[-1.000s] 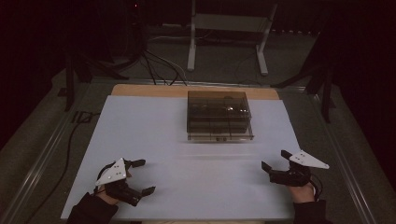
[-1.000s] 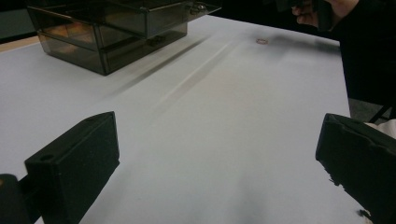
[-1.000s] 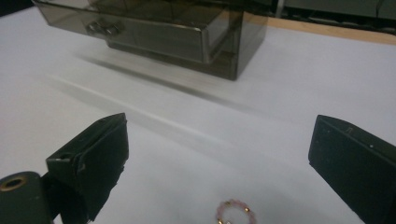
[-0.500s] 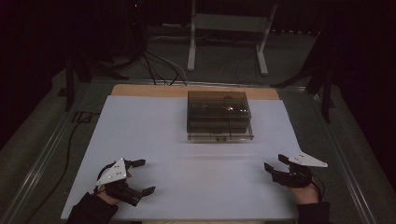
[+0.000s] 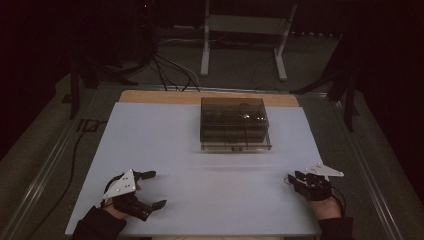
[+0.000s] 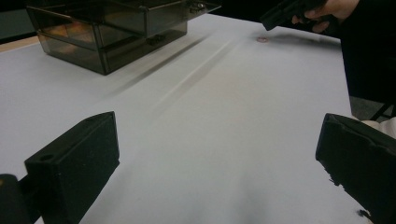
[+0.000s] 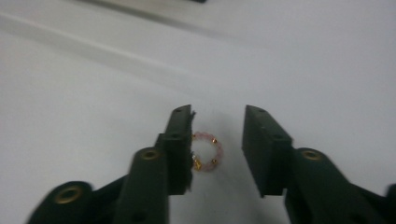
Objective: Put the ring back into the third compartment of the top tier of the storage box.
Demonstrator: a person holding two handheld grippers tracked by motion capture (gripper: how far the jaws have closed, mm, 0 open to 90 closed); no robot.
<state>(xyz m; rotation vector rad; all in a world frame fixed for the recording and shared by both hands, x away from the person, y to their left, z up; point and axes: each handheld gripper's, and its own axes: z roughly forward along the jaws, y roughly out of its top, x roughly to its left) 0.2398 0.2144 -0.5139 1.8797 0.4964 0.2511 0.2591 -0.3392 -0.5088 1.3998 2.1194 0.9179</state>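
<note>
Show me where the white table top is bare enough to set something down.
Free: the wide strip between the smoky plastic box and the two tongs, and the patches left and right of that box. Crowded: the near right corner, where the right tongs straddle a small bead ring.

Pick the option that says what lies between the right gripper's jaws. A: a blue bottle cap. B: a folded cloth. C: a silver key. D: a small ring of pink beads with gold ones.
D: the right gripper view shows the bead ring lying on the white table between the right gripper jaws, close by one jaw and clear of the other.
</note>
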